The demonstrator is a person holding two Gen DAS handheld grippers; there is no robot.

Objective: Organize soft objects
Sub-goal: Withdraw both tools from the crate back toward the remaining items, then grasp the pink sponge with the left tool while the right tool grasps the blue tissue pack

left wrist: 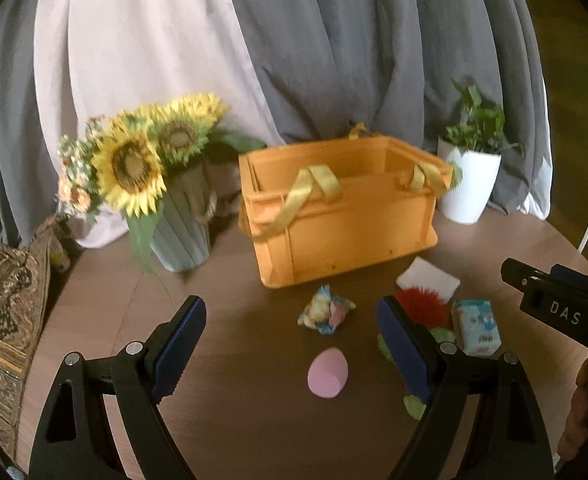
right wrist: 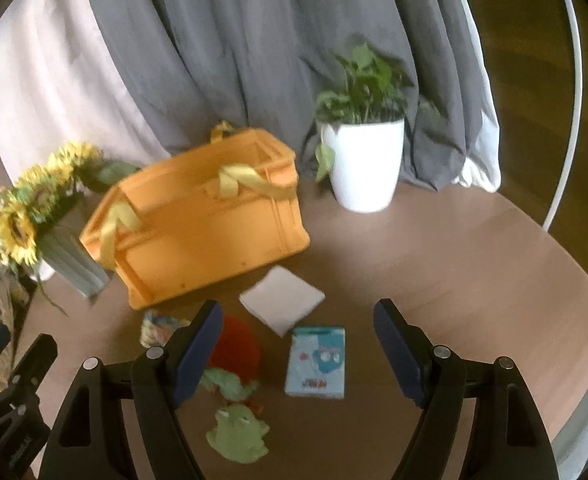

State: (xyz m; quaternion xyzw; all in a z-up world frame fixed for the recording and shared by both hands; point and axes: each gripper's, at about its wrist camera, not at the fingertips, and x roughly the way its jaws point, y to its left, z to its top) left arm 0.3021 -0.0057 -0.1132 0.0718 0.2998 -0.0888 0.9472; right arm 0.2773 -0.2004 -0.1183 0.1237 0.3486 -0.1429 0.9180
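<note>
- The soft things lie loose on the brown surface (right wrist: 433, 248) in front of the orange crate (left wrist: 345, 216): a pink egg-shaped sponge (left wrist: 327, 373), a pastel crumpled cloth (left wrist: 325, 314), a red fuzzy ball (left wrist: 423, 304), a green plush (right wrist: 238, 436), a white pad (right wrist: 282, 300) and a light-blue tissue pack (right wrist: 317, 362).
- The pad lies nearest the crate; the ball is just beside the pack, and the green plush sits nearer the camera.
- The crate stands upright with yellow ribbon handles (left wrist: 305, 190); nothing shows inside it.
- The left tongs (left wrist: 292, 344) hang above the surface with fingers apart and empty, the sponge seen between them.
- The right tongs (right wrist: 295, 344) also stand apart and empty, framing the pack.
- Behind, sunflowers (left wrist: 130, 164) in a grey vase (left wrist: 182, 232) stand left of the crate, a plant in a white pot (right wrist: 363, 164) right, grey and pale curtains (left wrist: 333, 40) beyond.
</note>
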